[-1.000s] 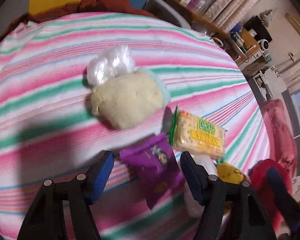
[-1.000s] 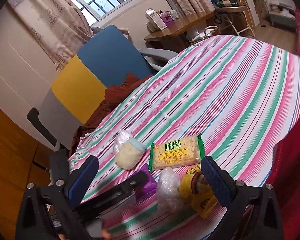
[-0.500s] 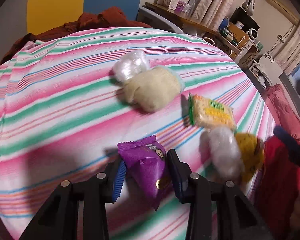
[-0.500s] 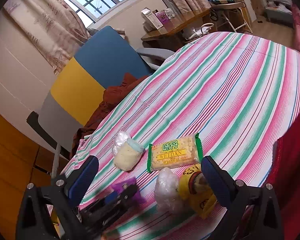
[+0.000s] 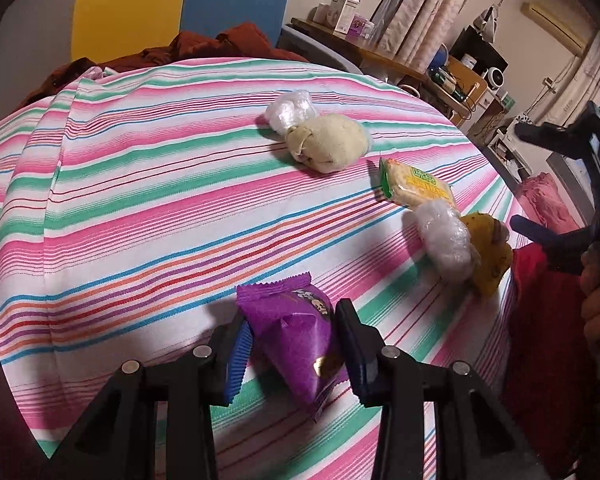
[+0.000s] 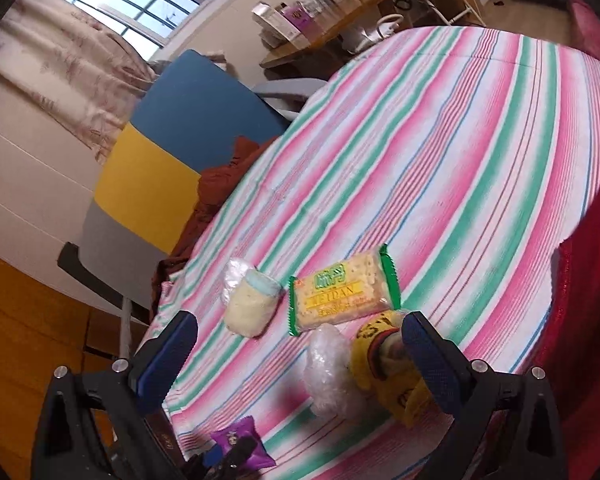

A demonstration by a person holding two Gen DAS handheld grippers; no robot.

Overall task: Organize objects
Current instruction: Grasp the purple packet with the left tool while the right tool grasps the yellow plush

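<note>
My left gripper point(image 5: 290, 330) is shut on a purple snack packet point(image 5: 296, 340) and holds it over the near part of the striped tablecloth point(image 5: 140, 208). The packet also shows low in the right wrist view point(image 6: 240, 446). My right gripper point(image 6: 300, 340) is open and empty, above a clear-wrapped lump point(image 6: 328, 368) and a yellow sock point(image 6: 392, 376). A green-ended cracker pack point(image 6: 342, 290) and a cream sock bundle with plastic wrap point(image 6: 250, 302) lie just beyond. In the left wrist view the cream bundle point(image 5: 326, 142), cracker pack point(image 5: 416, 184), wrapped lump point(image 5: 444, 240) and yellow sock point(image 5: 488, 252) lie to the right.
A blue, yellow and grey chair point(image 6: 156, 168) with a brown cloth point(image 6: 224, 176) stands at the table's far edge. A red fabric point(image 6: 580, 320) hangs at the right edge. A desk with boxes point(image 5: 348, 12) stands behind.
My left gripper has shut on the purple packet and pulled it back and away from the other items. The right gripper stays open and has shifted a little closer to the lump and sock.
</note>
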